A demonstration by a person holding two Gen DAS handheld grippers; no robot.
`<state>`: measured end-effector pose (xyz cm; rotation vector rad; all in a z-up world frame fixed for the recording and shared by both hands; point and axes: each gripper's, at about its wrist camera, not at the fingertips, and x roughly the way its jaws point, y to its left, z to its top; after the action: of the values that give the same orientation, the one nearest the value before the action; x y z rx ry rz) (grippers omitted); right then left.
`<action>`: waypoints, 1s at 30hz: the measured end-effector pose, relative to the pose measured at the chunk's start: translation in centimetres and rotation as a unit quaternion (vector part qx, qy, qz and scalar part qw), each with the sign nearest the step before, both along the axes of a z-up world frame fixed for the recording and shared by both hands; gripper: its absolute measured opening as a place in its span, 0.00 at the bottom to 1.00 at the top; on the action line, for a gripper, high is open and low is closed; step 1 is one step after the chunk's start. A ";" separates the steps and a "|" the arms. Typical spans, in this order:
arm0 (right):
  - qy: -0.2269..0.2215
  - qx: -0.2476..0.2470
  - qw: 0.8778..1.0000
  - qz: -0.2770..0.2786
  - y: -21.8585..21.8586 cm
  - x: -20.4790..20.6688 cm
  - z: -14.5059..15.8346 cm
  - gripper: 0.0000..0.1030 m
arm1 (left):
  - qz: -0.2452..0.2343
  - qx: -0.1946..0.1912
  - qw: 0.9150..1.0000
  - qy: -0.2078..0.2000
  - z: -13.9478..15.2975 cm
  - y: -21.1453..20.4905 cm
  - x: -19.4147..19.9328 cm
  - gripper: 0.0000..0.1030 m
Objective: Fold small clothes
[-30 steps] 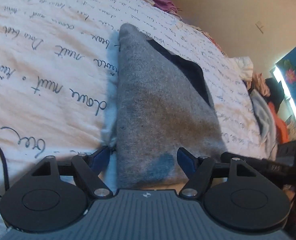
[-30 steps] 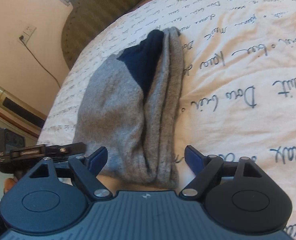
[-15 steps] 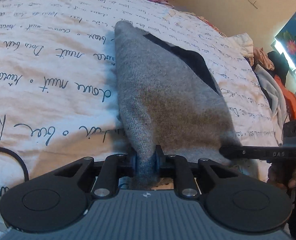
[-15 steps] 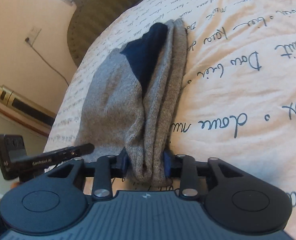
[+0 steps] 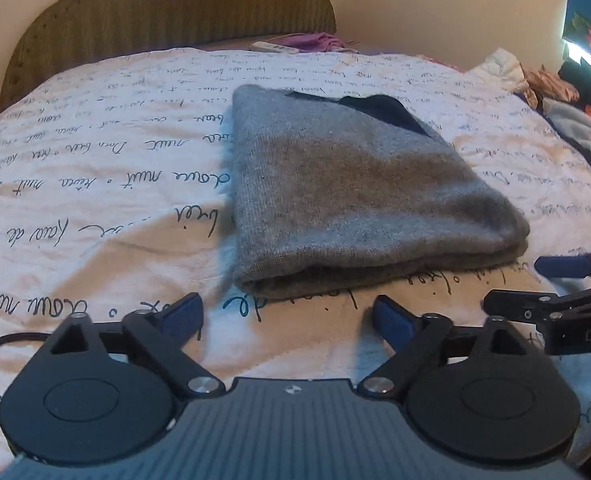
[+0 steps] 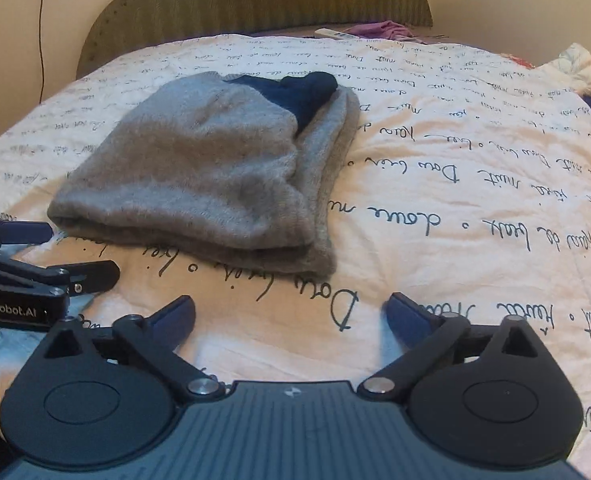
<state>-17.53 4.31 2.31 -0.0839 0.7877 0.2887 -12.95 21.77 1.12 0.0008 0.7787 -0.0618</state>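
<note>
Peeking navy patch [image 6: 295,90] under folded grey garment [image 6: 215,168]

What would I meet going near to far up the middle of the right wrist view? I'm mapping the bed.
Right gripper, jaws open → script-printed bedspread → folded grey sweater → white remote → padded headboard.

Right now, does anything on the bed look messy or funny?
A little. The folded gray garment has a dark blue part poking out at its far end, uneven with the fold. A clothes pile sits jumbled at the bed's right edge.
</note>
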 end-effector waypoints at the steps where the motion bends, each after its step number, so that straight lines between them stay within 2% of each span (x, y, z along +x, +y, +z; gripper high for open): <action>1: -0.008 -0.009 1.000 -0.014 0.4 0.0 -0.2 1.00 | 0.000 0.009 1.000 -0.007 -0.3 -0.2 0.0 0.99; 4: -0.014 -0.002 0.999 -0.047 0.7 0.0 -0.4 1.00 | 0.006 -0.001 1.000 -0.029 -0.9 0.3 -0.5 1.00; 9: -0.007 -0.004 0.998 -0.058 1.0 0.4 -0.3 1.00 | 0.006 -0.012 0.999 -0.039 -0.9 0.4 -0.9 1.00; 17: -0.001 -0.010 0.997 -0.071 1.5 0.6 -0.3 1.00 | 0.008 -0.016 0.999 -0.038 -0.9 0.4 -0.7 1.00; 22: -0.036 -0.003 0.996 -0.083 1.6 -0.2 -1.0 1.00 | 0.008 -0.016 0.999 -0.038 -0.9 0.4 -0.7 1.00; 30: -0.042 0.003 0.996 -0.082 1.3 -0.2 -1.1 1.00 | 0.007 -0.012 0.999 -0.037 -0.9 0.4 -0.6 1.00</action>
<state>-17.75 5.57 1.19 -0.0249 0.7053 0.1314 -13.54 22.13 0.22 -0.0248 0.7045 -0.0564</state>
